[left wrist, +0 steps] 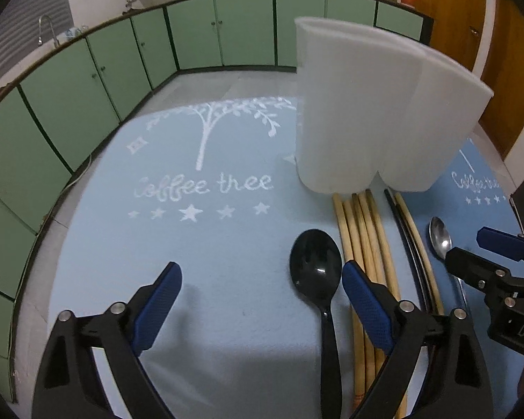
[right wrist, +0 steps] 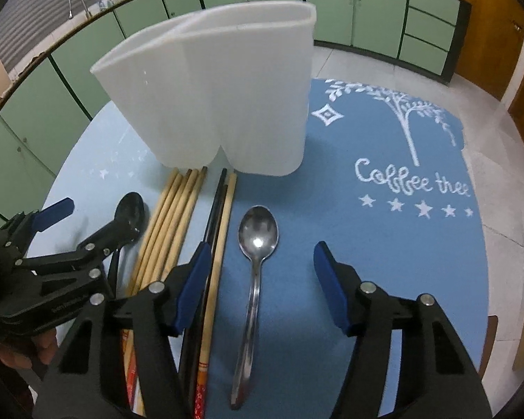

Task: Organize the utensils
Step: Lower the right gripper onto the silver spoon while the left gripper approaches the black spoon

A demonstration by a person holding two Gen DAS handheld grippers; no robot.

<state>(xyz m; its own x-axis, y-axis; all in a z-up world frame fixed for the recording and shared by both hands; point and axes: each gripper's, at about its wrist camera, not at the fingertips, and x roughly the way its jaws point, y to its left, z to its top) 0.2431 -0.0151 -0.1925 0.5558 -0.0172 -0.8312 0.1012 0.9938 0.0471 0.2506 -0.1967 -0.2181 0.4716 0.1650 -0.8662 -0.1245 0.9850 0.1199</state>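
A white two-compartment utensil holder [left wrist: 366,111] [right wrist: 220,97] stands upright at the back of the table. In front of it lie a black spoon [left wrist: 316,269] [right wrist: 132,209], several wooden chopsticks [left wrist: 363,237] [right wrist: 171,223], a dark chopstick pair [left wrist: 407,241] [right wrist: 216,206] and a metal spoon [left wrist: 439,237] [right wrist: 258,234]. My left gripper [left wrist: 260,279] [right wrist: 94,220] is open above the mat; the black spoon's bowl lies just inside its right finger, untouched. My right gripper [right wrist: 262,255] [left wrist: 471,248] is open and straddles the metal spoon's neck, pads apart from it.
A light blue "Coffee tree" mat [left wrist: 192,244] and a darker blue one [right wrist: 384,244] cover the round table. Green cabinets [left wrist: 70,97] curve around behind, with a sink tap [left wrist: 47,28] at the left. A hand [right wrist: 35,349] holds the left gripper.
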